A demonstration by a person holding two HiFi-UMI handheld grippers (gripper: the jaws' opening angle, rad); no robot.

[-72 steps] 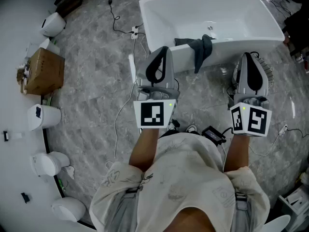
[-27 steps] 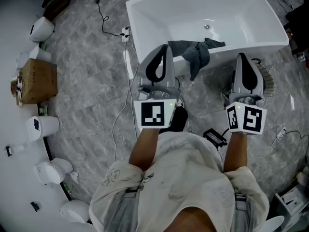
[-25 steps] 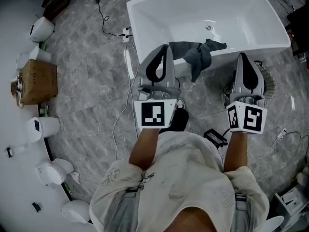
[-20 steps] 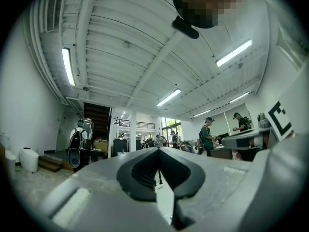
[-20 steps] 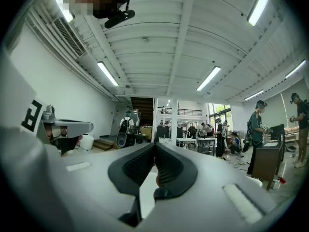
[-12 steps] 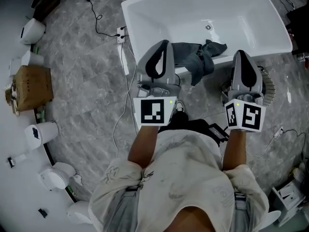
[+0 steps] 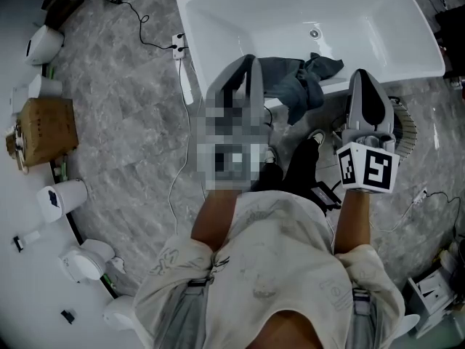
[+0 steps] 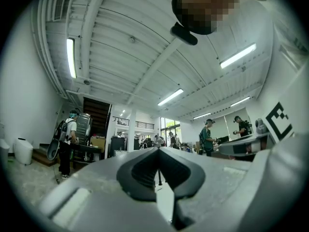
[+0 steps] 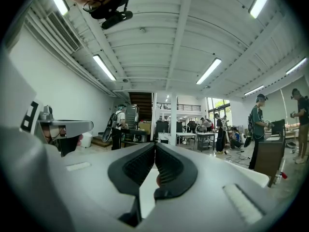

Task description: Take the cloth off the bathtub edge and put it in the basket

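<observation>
A dark grey cloth hangs crumpled over the near edge of the white bathtub. In the head view my left gripper reaches the tub edge just left of the cloth, with a mosaic patch over part of it. My right gripper is just right of the cloth, in front of the tub. Both grippers are shut with nothing between the jaws. A round ribbed basket stands on the floor, partly hidden behind the right gripper. Neither gripper view shows the cloth.
A cardboard box and white fixtures line the left wall. Cables and a power strip lie on the grey marble floor. My dark trouser leg is below the cloth. Both gripper views show a hall with people.
The tub and cloth have come closer as I stepped forward. Both shut grippers now flank the cloth at the tub edge. A dark leg has come into view.
</observation>
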